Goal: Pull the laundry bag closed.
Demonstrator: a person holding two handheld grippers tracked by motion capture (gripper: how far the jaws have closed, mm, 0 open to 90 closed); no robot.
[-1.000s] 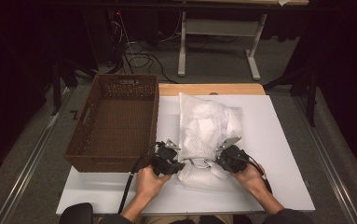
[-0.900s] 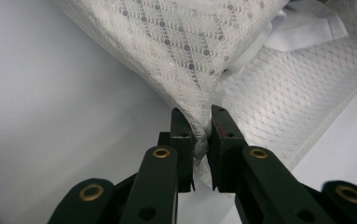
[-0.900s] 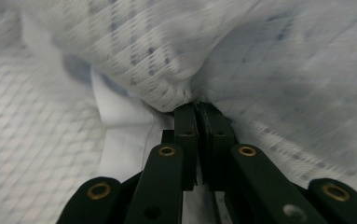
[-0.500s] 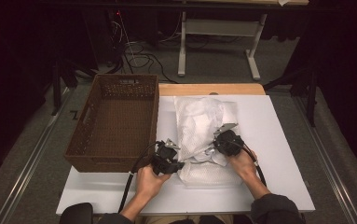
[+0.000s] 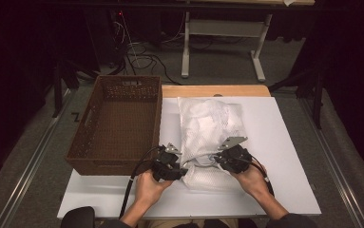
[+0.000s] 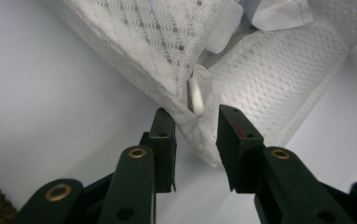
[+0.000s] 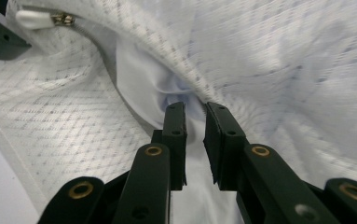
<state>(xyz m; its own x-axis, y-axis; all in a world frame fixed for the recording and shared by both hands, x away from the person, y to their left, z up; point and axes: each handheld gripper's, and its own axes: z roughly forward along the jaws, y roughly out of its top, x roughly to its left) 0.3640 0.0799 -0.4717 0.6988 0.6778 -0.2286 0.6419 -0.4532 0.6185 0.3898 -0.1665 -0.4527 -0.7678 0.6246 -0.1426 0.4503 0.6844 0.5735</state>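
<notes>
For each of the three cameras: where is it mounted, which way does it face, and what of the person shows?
High view: fixed above the person's side, facing forward and down on the white table, wicker basket and mesh bag; both forearms and hands show.
Left gripper view: rides the left tool, facing the bag's white zipper pull.
Right gripper view: rides the right tool, facing white cloth in the bag's opening.
Shared: both gripper views show the bag and the zipper pull.

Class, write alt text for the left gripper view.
The left gripper has its black jaws apart around the corner of a white mesh bag, just below its white zipper pull. The bag lies on a white table.
</notes>
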